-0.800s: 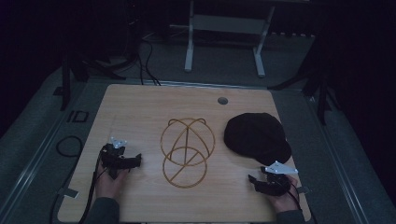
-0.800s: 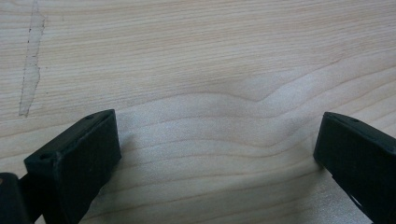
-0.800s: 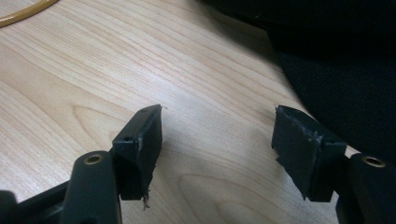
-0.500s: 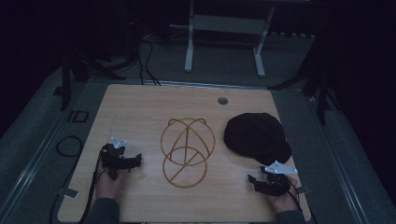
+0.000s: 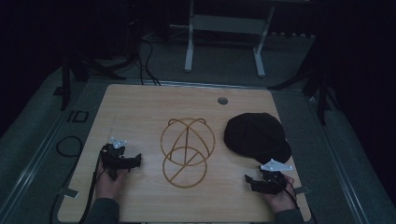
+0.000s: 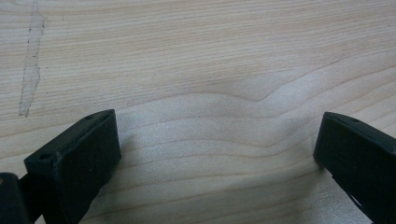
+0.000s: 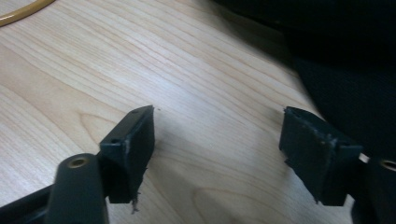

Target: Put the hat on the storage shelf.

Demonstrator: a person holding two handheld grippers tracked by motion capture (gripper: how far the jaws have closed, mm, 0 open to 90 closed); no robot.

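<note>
A gold wire stand [image 5: 187, 150] made of crossing hoops lies at the middle of the wooden table [image 5: 140, 107]. A black cap [image 5: 256, 136] lies to its right, and its dark cloth [image 7: 345, 70] fills the upper right of the right gripper view. My left gripper [image 5: 135, 161] rests on the table left of the stand, jaws wide apart over bare wood [image 6: 215, 140]. My right gripper [image 5: 250, 179] sits near the front right edge, just in front of the cap, open with nothing between its fingers [image 7: 133, 149]. A bit of the gold wire [image 7: 21, 11] shows at that view's top left.
A small round grommet hole [image 5: 222, 100] sits near the table's far edge. A white frame's legs [image 5: 224, 42] stand on the floor beyond the table. Cables [image 5: 70, 144] trail on the floor at left. A faint scuff mark [image 6: 30, 60] runs along the wood.
</note>
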